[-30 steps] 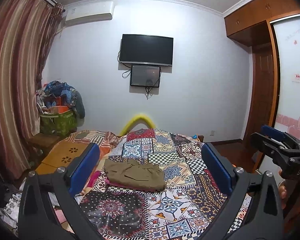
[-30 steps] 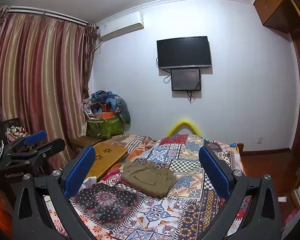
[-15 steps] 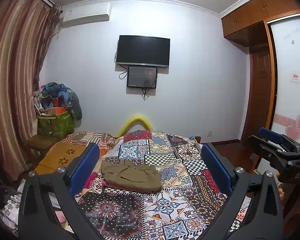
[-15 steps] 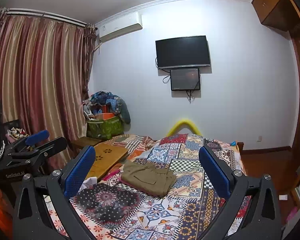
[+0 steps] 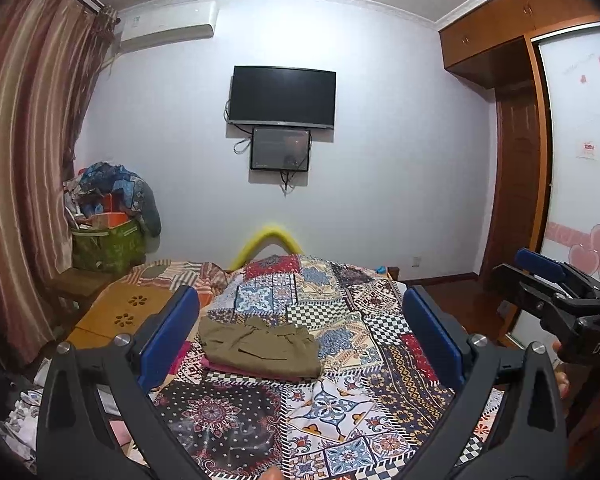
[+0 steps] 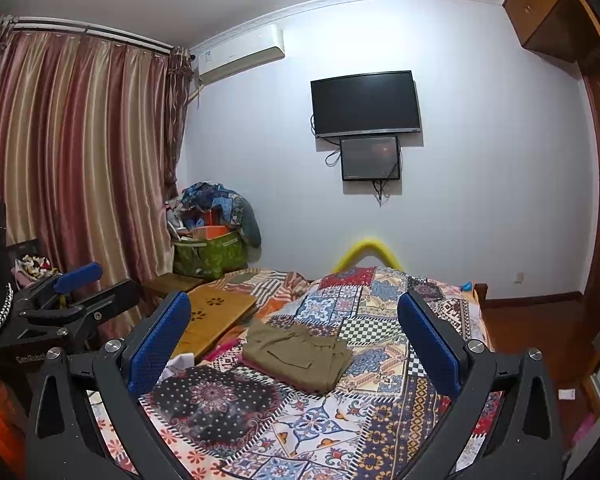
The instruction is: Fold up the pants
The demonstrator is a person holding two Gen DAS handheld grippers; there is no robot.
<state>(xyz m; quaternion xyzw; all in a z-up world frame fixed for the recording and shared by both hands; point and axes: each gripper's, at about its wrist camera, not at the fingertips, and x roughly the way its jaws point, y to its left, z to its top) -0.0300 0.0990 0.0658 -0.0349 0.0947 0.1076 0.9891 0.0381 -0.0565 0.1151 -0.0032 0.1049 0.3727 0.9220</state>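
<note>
Olive-brown pants (image 5: 260,346): folded into a compact stack on the patchwork bedspread (image 5: 340,320), toward its left half, lying on a pink cloth whose edge shows beneath them.
Pants seen from the right: same stack (image 6: 298,354), resting flat, touched by neither tool.
Left gripper (image 5: 300,336): held above the near end of the bedspread, blue pads spread wide, nothing between them; the pants lie beyond it, well apart.
Right gripper (image 6: 294,344): also raised over the near end of the bedspread, pads wide apart and empty.
Wooden board (image 6: 216,314): just left of the bedspread, flower cut-outs on top.
Green bin (image 5: 108,246): past the board, by the curtain (image 6: 72,152), heaped with clothes.
Television (image 5: 282,96): on the wall beyond the bedspread's far end, a smaller screen (image 5: 281,149) just below it.
Wardrobe (image 5: 512,80): right of the bedspread.
</note>
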